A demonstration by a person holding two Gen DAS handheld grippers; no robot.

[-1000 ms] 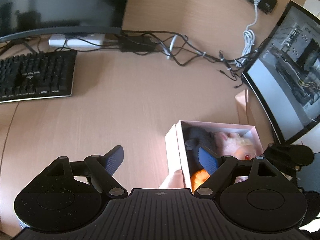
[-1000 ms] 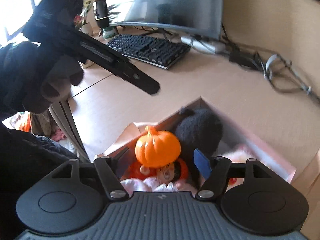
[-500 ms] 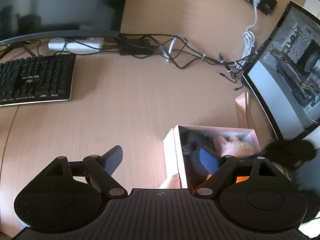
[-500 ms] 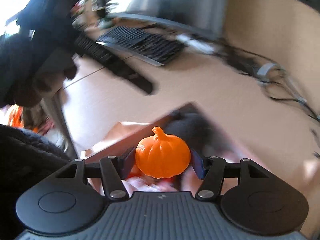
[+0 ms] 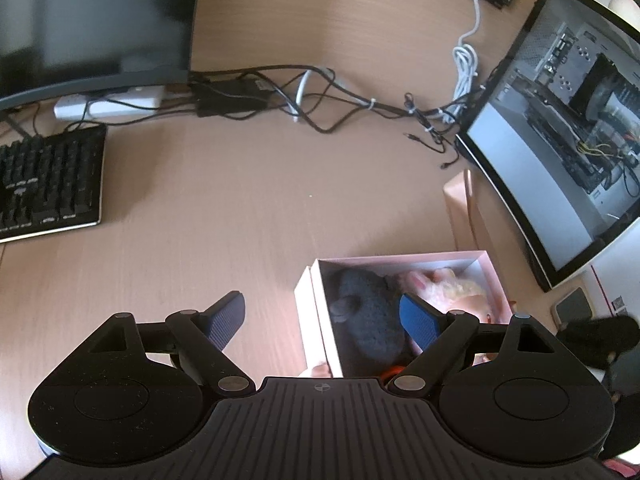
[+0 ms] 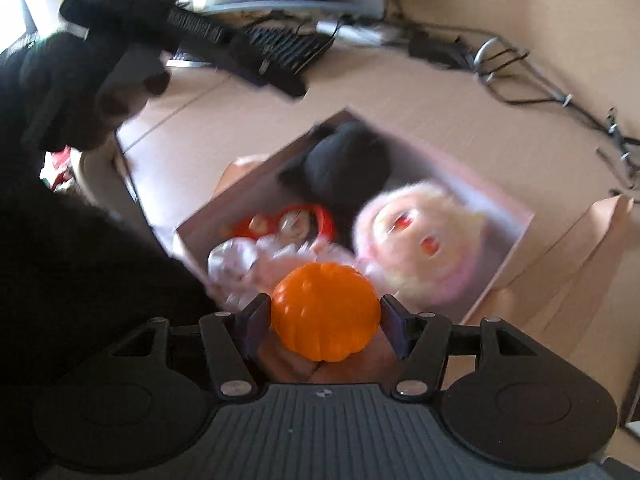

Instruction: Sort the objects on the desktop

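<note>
An orange toy pumpkin [image 6: 325, 311] sits between the pads of my right gripper [image 6: 326, 326], which is shut on it above the near end of the pink box [image 6: 520, 228]. In the box lie a dark grey plush [image 6: 344, 164], a pale pink plush doll [image 6: 416, 240] and an orange-and-white doll [image 6: 288, 232]. In the left wrist view the pink box [image 5: 310, 300] stands on the desk with the grey plush [image 5: 364, 320] and pink doll [image 5: 452, 288] inside. My left gripper [image 5: 324, 320] hangs open over the box's left wall, holding nothing.
A black keyboard [image 5: 48, 180] lies at the left under a dark monitor [image 5: 92, 20]. Tangled cables [image 5: 320, 104] run along the back. A second monitor [image 5: 560, 128] stands at the right, a brown paper bag [image 5: 464, 204] beside the box. A gloved hand [image 6: 80, 80] holds the left gripper.
My right gripper closed on the pumpkin and lifted it back out of the box toward me. The left gripper shifted slightly; the pumpkin no longer shows in its view.
</note>
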